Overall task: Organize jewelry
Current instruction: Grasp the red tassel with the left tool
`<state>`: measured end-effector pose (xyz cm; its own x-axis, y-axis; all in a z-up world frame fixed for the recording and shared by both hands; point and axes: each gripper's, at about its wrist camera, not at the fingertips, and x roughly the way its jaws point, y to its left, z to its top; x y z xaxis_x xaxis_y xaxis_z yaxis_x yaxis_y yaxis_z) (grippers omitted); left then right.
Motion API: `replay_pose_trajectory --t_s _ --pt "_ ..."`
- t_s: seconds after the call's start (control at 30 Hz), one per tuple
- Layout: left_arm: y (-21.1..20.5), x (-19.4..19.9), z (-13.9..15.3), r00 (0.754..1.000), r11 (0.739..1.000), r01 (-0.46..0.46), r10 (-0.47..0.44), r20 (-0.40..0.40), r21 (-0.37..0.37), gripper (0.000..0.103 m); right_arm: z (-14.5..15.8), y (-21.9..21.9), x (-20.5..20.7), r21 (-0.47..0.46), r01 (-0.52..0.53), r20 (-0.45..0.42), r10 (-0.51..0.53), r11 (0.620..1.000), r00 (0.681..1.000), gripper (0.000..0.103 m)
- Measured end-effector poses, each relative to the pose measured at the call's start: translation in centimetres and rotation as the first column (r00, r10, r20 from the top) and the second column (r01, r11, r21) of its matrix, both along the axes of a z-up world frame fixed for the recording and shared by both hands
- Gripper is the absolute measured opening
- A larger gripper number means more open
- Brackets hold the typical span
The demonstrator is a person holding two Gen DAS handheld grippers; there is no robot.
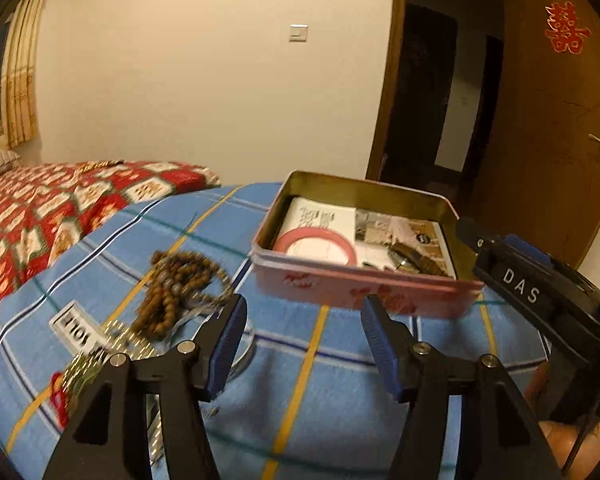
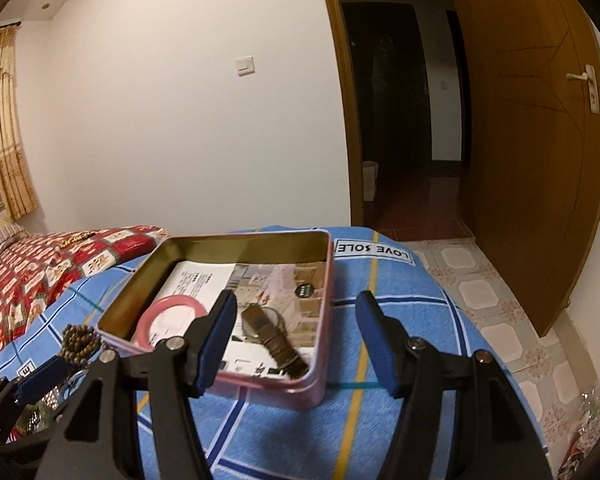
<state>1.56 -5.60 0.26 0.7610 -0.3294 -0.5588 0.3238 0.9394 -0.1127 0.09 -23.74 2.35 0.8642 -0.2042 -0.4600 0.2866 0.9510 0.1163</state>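
Note:
A pink tin box (image 1: 364, 284) stands open on the blue checked bedspread (image 1: 324, 380). Inside lie a pink bangle (image 1: 316, 242), a brown-strapped watch (image 1: 416, 262) and a printed leaflet (image 1: 324, 216). A brown bead necklace (image 1: 176, 284) lies in a heap left of the tin, with a gold chain piece (image 1: 112, 344) nearer me. My left gripper (image 1: 304, 340) is open and empty, just short of the tin. My right gripper (image 2: 296, 340) is open and empty, above the tin's (image 2: 276, 384) near right corner, close to the watch (image 2: 276, 340). The bangle (image 2: 168, 320) and beads (image 2: 80, 340) show left.
A red patterned quilt (image 1: 40, 216) covers the bed to the left. The bed's foot edge drops to a tiled floor (image 2: 500, 304) on the right, beside an open wooden door (image 2: 540, 140). The right gripper's body (image 1: 540, 292) shows at the right of the left wrist view.

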Motion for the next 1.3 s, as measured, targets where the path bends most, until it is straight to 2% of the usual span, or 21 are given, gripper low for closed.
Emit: replay_pose_trajectory --t_s 0.3,0.43,0.53,0.6,0.63,0.73,0.8,0.87,1.03,1.3 --pt "4.6 -2.0 -0.2 0.999 0.999 -0.044 0.044 -0.026 0.025 0.06 -0.2 2.4 -0.6 -0.008 -0.08 -0.013 0.08 0.997 0.997 0.065" --pt "8.4 -2.3 0.1 0.992 0.993 -0.114 0.112 -0.063 -0.027 0.06 -0.4 3.5 -1.0 0.006 -0.114 -0.02 0.115 0.993 0.993 0.065" --pt "11.0 -2.2 -0.2 0.979 0.984 -0.177 0.175 -0.101 -0.006 0.059 -0.6 4.6 -1.4 0.027 -0.146 -0.024 0.147 0.989 0.989 0.065" --pt "12.4 -2.1 -0.7 0.976 0.983 -0.184 0.182 -0.12 -0.007 0.047 -0.7 5.5 -1.5 0.022 -0.165 -0.028 0.166 0.986 0.986 0.065" --pt "12.9 -2.0 -1.1 0.974 0.983 -0.185 0.184 -0.131 -0.001 0.035 -0.7 6.0 -1.5 0.014 -0.173 -0.028 0.174 0.985 0.984 0.065" --pt "14.1 -1.4 -1.9 0.969 0.983 -0.174 0.16 -0.191 -0.058 0.03 -0.6 7.3 -1.8 -0.001 -0.2 -0.025 0.2 0.98 0.98 0.065" --pt "14.2 -1.3 -2.0 0.969 0.984 -0.167 0.154 -0.194 -0.054 0.024 -0.7 8.0 -1.8 -0.001 -0.216 -0.03 0.216 0.976 0.976 0.065" --pt "14.0 -1.1 -2.0 0.97 0.988 -0.151 0.14 -0.199 -0.044 0.009 -0.7 8.7 -2.0 -0.015 -0.23 -0.027 0.23 0.973 0.973 0.065" --pt "14.0 -1.6 -1.9 0.977 0.993 -0.111 0.101 -0.189 -0.045 0.004 -0.6 9.9 -2.4 -0.064 -0.255 -0.023 0.254 0.965 0.967 0.065" --pt "16.7 -3.2 1.3 0.995 0.987 -0.077 0.067 -0.075 -0.143 0.004 -0.7 10.1 -2.5 -0.045 -0.273 -0.021 0.272 0.961 0.962 0.065"
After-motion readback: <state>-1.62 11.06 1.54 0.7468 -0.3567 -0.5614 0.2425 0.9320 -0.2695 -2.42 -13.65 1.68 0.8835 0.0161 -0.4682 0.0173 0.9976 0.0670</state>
